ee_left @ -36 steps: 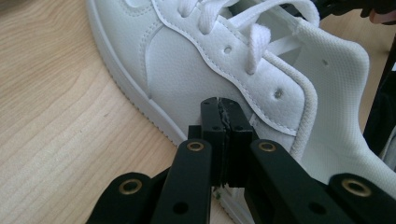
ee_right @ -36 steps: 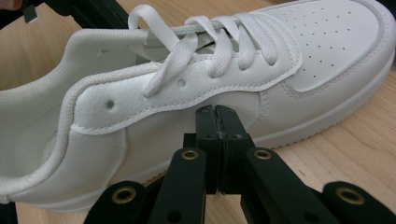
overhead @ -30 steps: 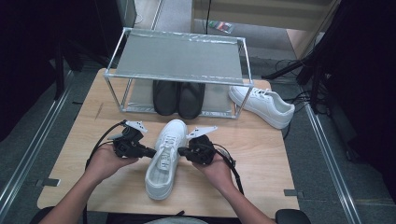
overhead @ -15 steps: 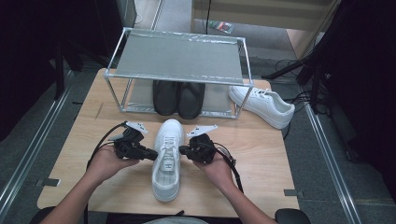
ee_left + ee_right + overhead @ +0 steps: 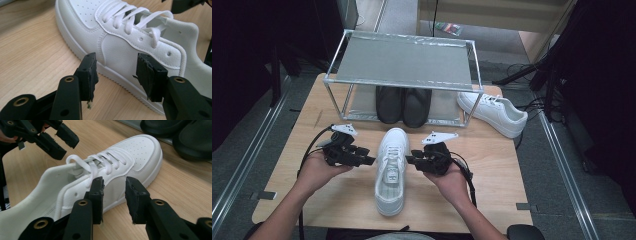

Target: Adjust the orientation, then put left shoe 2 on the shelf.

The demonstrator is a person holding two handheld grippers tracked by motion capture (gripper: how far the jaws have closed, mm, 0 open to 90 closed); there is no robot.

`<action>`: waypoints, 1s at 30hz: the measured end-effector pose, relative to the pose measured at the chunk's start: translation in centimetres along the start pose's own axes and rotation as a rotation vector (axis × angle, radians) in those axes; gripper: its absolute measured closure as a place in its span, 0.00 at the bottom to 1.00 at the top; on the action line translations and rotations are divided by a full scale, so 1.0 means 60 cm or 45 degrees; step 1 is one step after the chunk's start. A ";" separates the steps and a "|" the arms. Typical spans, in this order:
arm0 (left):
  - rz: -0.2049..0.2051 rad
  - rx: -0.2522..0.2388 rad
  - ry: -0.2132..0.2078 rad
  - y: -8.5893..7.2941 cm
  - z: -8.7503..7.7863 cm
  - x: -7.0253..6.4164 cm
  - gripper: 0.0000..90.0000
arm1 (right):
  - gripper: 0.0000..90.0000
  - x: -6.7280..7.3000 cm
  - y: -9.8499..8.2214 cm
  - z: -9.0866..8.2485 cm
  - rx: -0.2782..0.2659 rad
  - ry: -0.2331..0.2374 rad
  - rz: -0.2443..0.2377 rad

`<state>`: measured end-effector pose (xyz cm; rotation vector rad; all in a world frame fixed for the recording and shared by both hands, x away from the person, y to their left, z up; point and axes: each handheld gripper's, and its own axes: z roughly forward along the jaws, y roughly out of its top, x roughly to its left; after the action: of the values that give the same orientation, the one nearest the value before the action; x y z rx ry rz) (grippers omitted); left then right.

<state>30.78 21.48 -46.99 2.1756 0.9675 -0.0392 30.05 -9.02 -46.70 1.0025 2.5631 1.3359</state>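
Observation:
A white laced sneaker (image 5: 392, 170) lies flat on the wooden table (image 5: 492, 200), its toe towards the rack. My left gripper (image 5: 368, 161) is at its left side and my right gripper (image 5: 411, 160) at its right side, both a little apart from it. Both pairs of jaws have just been opening, with nothing pressed between them. In the left gripper view the sneaker's side (image 5: 87, 15) lies just beyond my open left gripper (image 5: 117, 60). In the right gripper view my open right gripper (image 5: 115, 182) faces the sneaker's other side (image 5: 140, 150), and the left gripper (image 5: 57, 140) is behind it.
A metal-framed rack (image 5: 402, 60) stands at the back of the table, with a pair of black shoes (image 5: 404, 105) under its shelf. A second white sneaker (image 5: 494, 112) lies to the right of the rack. Cables trail from both grippers.
Both grippers have let go of the sneaker's sides, opened and drawn slightly away. The sneaker, slanted a second ago, now lies straight.

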 end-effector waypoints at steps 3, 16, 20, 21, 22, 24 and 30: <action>-0.014 -0.025 0.014 -0.001 -0.005 0.004 0.51 | 0.72 0.011 0.000 -0.007 -0.003 -0.001 -0.013; -0.001 -0.054 0.029 -0.002 -0.013 0.006 0.46 | 0.61 0.045 -0.002 -0.012 -0.003 0.002 -0.001; 0.006 -0.051 0.028 -0.001 -0.012 0.008 0.46 | 0.55 0.055 -0.006 -0.008 -0.013 -0.045 -0.015; 0.006 -0.051 0.028 -0.001 -0.012 0.008 0.46 | 0.53 0.057 -0.007 -0.008 -0.018 -0.051 -0.008; 0.005 -0.052 0.030 -0.001 -0.012 0.008 0.46 | 0.51 0.058 -0.007 -0.008 -0.024 -0.042 0.005; -0.010 -0.055 0.032 -0.001 -0.013 0.008 0.46 | 0.50 0.060 -0.007 -0.008 -0.029 -0.039 0.020; -0.013 -0.062 0.031 -0.002 -0.016 0.011 0.46 | 0.48 0.077 -0.016 0.010 0.006 -0.051 -0.001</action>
<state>30.93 22.58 -46.55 2.1310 0.9837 0.0055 26.18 -6.29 -46.81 1.0188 2.5383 1.2966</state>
